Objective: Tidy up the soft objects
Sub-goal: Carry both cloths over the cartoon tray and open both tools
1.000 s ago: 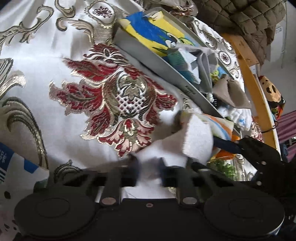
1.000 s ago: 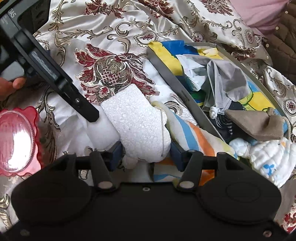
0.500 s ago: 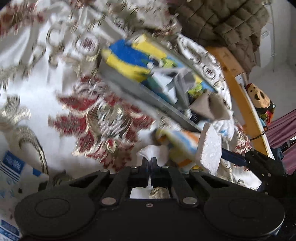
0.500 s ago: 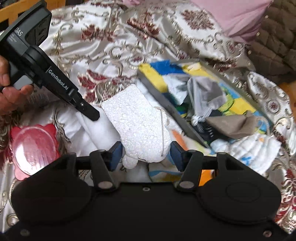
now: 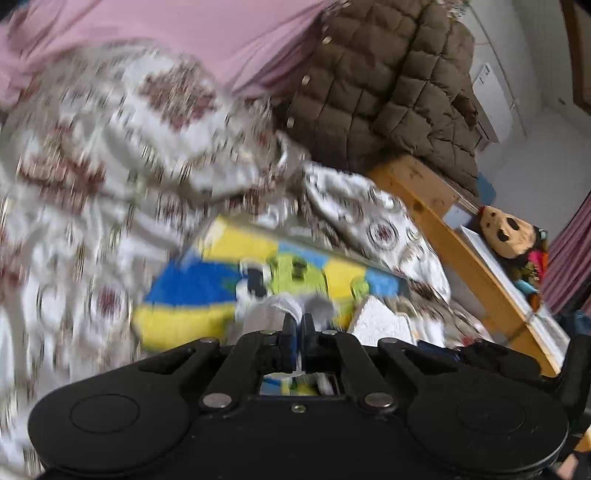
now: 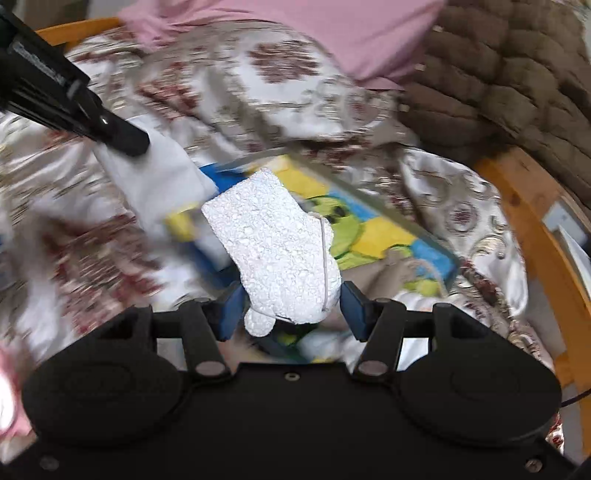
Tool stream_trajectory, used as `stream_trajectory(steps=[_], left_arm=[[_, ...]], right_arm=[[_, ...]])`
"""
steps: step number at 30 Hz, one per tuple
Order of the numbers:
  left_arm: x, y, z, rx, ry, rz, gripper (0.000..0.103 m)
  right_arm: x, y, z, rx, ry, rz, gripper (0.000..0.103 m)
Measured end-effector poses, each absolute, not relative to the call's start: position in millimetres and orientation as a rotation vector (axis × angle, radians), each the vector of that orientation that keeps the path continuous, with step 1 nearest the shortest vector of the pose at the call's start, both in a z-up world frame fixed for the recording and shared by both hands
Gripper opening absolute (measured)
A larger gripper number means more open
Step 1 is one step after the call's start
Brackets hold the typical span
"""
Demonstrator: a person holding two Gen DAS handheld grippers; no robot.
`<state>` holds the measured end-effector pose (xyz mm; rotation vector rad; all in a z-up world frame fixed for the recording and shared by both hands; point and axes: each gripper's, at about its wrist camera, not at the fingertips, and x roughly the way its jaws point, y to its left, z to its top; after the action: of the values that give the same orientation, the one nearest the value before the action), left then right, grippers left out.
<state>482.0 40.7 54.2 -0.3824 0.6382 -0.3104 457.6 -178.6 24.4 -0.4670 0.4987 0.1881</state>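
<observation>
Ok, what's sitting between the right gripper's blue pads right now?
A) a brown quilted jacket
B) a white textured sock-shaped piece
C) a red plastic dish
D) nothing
B: in the right wrist view the white textured sock-shaped piece sits between the pads of the right gripper, raised above the tray.

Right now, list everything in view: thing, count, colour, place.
fluffy sock: one, white, held in right tongs
thin white cloth: one, white, pinched by left tongs
tray: one, grey rim, on bedspread
cartoon towel: one, blue, yellow, green, inside tray
bedspread: one, white with red-gold pattern
quilted jacket: one, brown, far right
pink pillow: one, behind
plush toy: one, right edge
left tongs: shut
right tongs: gripping sock
</observation>
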Motion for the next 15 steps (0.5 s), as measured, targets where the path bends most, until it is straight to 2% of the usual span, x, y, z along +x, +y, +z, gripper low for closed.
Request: stream_trajectory(steps=[3, 15], left_arm=[[508, 25, 52, -0.354, 0.599, -0.291, 0.001], [560, -3, 15, -0.325, 0.687, -0.222, 0.003]], right_arm=[[486, -184, 31, -0.422, 0.508, 0.156, 0.048], [544, -182, 16, -0.396, 0.562, 0.125, 0.048]])
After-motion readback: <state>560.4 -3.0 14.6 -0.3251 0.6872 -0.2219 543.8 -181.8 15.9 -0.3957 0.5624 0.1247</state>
